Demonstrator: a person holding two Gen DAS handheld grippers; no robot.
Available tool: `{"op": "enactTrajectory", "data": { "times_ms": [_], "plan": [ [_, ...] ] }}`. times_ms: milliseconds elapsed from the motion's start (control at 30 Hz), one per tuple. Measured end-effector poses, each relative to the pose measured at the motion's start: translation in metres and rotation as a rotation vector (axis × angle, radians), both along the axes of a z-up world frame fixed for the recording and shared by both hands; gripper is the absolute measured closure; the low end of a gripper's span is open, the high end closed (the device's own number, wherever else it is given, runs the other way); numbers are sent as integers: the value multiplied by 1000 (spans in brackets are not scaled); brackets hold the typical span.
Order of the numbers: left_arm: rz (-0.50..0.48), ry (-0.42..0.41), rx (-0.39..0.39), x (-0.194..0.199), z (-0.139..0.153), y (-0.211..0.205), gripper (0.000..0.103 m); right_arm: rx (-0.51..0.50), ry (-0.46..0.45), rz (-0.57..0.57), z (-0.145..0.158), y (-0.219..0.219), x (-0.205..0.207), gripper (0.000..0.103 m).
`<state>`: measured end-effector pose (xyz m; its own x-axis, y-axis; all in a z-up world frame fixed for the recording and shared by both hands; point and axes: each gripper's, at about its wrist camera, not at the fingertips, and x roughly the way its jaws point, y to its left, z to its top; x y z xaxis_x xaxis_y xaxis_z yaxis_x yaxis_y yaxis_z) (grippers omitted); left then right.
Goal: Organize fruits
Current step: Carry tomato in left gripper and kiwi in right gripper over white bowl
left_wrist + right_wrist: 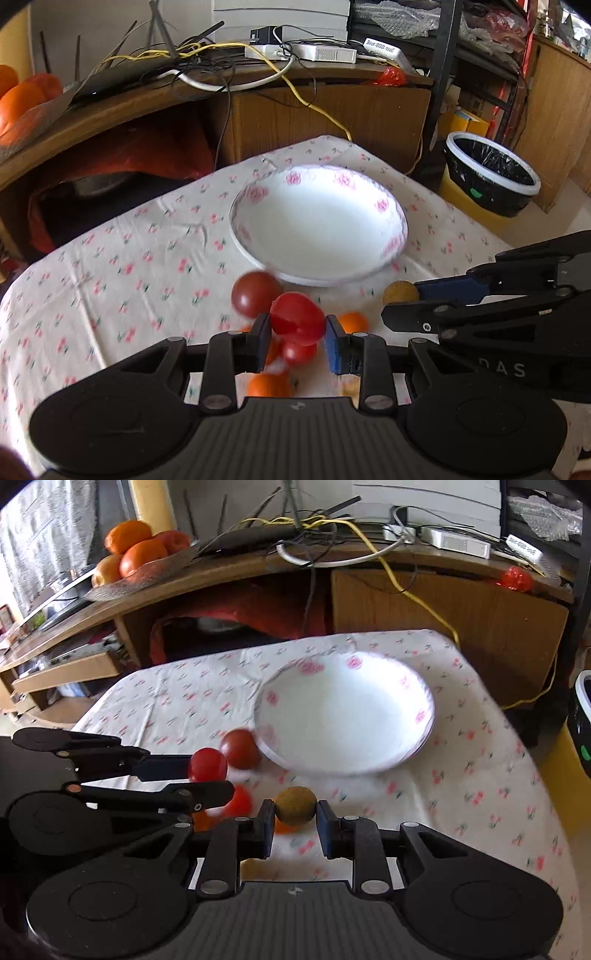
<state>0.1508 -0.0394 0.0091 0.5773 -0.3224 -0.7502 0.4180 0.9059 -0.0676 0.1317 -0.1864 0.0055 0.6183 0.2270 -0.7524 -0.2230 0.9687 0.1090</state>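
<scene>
Left wrist view: left gripper (297,326) clamps red tomato (297,317), lifted near the white bowl (317,225), darker tomato (255,293) beside its rim | right wrist view: right gripper (295,819) pinches yellow-brown fruit (296,805) above floral tablecloth (480,782), bowl just beyond.

- Across the top of the frame we see a curved wooden desk (229,572) strewn with cables.
- At upper left, we spot a glass dish of oranges (136,554).
- At the right edge we find a black-lined bin (491,173) on pale floor.
</scene>
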Motion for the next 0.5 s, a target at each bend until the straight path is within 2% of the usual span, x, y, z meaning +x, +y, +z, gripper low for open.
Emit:
{"op": "enactTrajectory", "data": {
  "times_ms": [267,500],
  "plan": [
    [-18,-12,29,39,-5,-15,64,-17,3,-30,-4,-11,38,83],
    [-17,4,32,55,-14,-18,64,-19,12,-32,-11,-14,55,82]
  ]
}}
